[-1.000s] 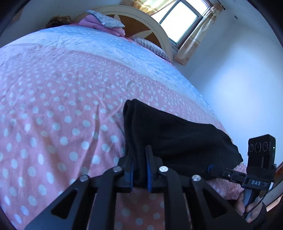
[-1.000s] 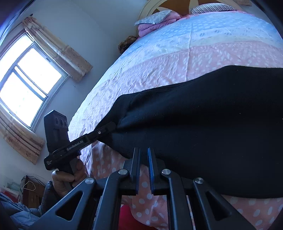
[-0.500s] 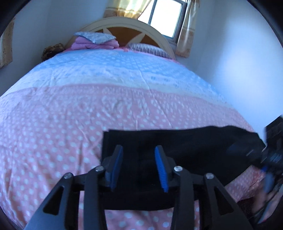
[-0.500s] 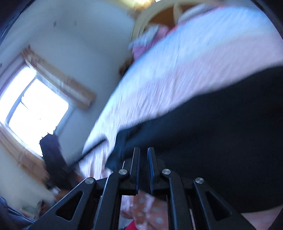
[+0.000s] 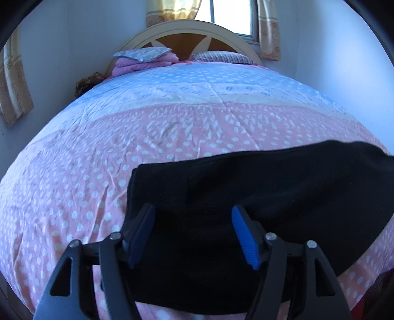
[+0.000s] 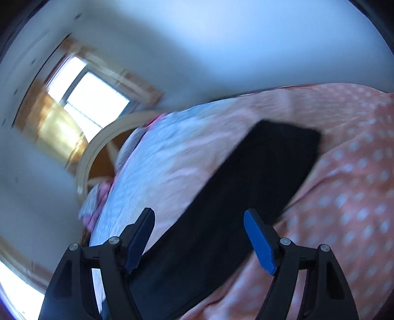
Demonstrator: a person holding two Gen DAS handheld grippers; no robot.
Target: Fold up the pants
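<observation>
The black pants (image 5: 258, 201) lie folded in a long flat band on the pink dotted bedspread (image 5: 98, 172), near its front edge. My left gripper (image 5: 193, 215) hovers over their left end with the jaws opening; the blue pads stand apart and press on nothing. In the blurred, tilted right wrist view the same pants (image 6: 246, 197) run as a dark strip away from the camera. My right gripper (image 6: 199, 219) is above their near end, its jaws opening wide, with cloth showing below the gap but not pinched.
The bed's rounded headboard (image 5: 197, 37) stands at the far end under a curtained window (image 5: 231, 14). Folded pink bedding (image 5: 142, 61) and a striped pillow (image 5: 221, 56) lie against it. White walls close in on both sides of the bed.
Both grippers were shut on the pants' edge and have let go, jaws now apart. The pants lie flat. The right gripper has swung and rolled sharply; the left has turned towards the headboard.
</observation>
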